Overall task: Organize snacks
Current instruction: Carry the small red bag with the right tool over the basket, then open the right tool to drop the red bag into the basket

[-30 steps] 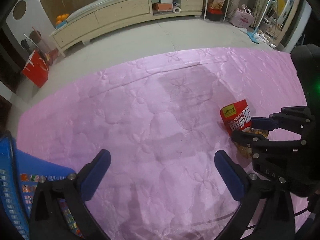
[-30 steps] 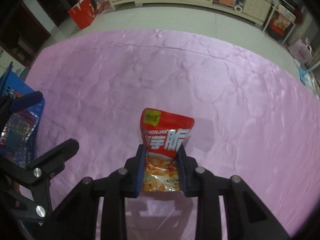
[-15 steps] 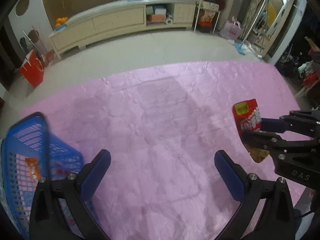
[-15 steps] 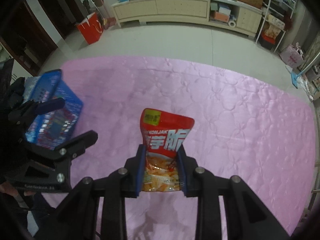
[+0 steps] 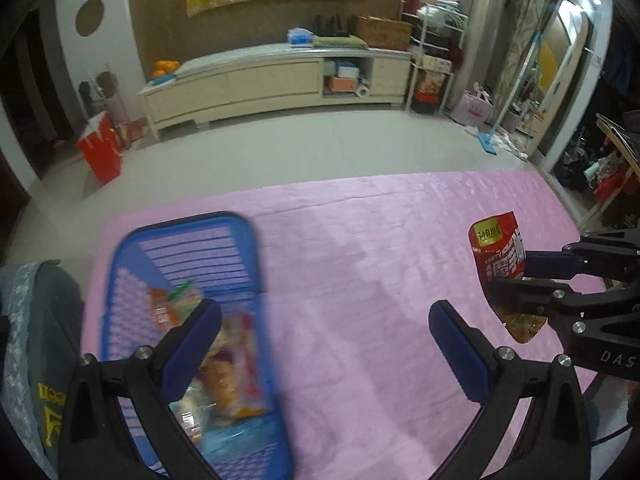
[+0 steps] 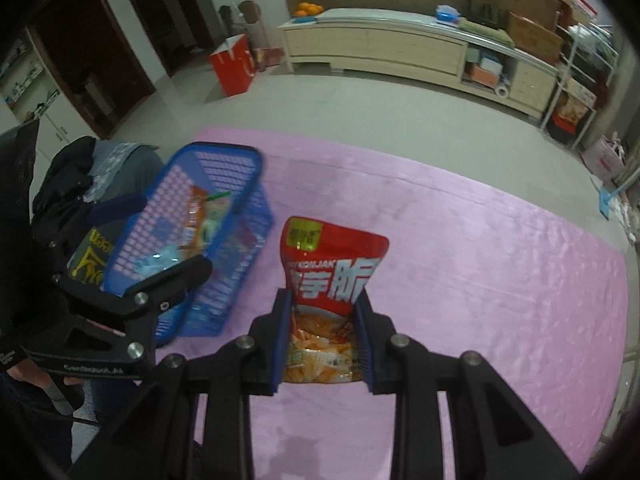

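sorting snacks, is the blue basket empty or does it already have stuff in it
Not empty: the blue basket already holds several snack packets, blurred but visible through its open top.

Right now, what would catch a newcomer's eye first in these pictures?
The red snack pouch, clamped upright in the right gripper above the pink quilt. Next, the blue basket of snacks at the quilt's left end, with the left gripper wide open and empty above it.

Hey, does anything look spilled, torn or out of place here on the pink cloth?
Nothing stands out. The red snack bag looks intact, clamped in the right gripper above the pink cloth. The blue basket sits at the cloth's edge with snacks inside; no spills show.
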